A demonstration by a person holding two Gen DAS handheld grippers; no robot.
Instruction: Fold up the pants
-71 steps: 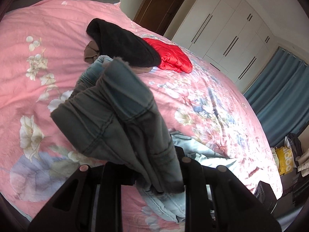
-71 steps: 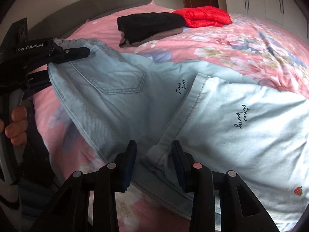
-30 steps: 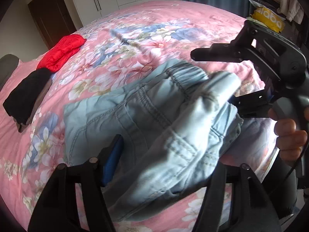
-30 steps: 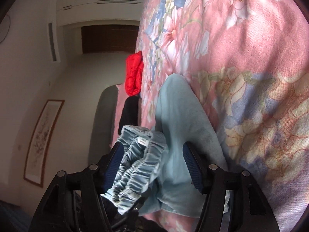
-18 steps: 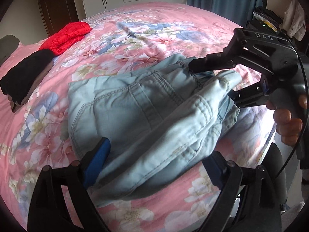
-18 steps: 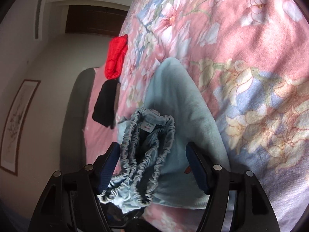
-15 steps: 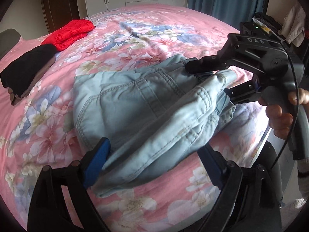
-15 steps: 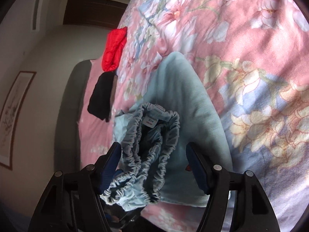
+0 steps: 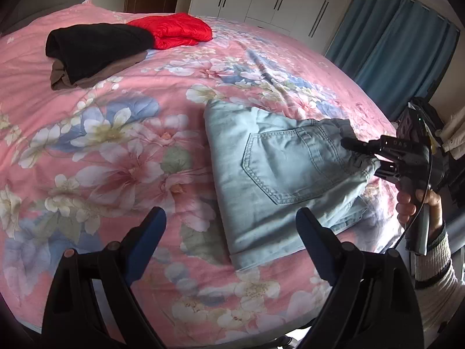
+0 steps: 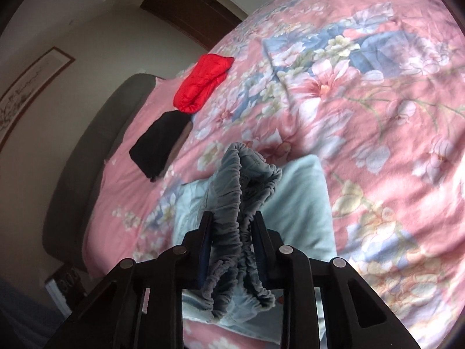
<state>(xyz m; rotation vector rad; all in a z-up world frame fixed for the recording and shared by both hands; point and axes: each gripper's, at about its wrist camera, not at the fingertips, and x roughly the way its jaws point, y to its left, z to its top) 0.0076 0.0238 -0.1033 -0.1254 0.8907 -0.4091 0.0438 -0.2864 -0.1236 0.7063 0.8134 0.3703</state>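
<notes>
Pants (image 9: 279,171) in pale blue denim are lying folded on the pink flowered bed (image 9: 116,151), back pocket facing up, with the gathered elastic waistband end (image 10: 241,203) rising off the cover near the bed's edge. The right gripper (image 10: 232,226) is pinching that waistband, its jaws having just been closing on the bunched fabric, which is filling the gap between them. A hand (image 9: 418,206) in a striped sleeve is holding this gripper beside the bed. The left gripper (image 9: 229,226) is hovering over the near end of the pants with its jaws standing wide and nothing between them. Farther up the bed, a black garment (image 9: 96,46) and a red one (image 9: 174,30) are resting side by side, well apart from the pants.
</notes>
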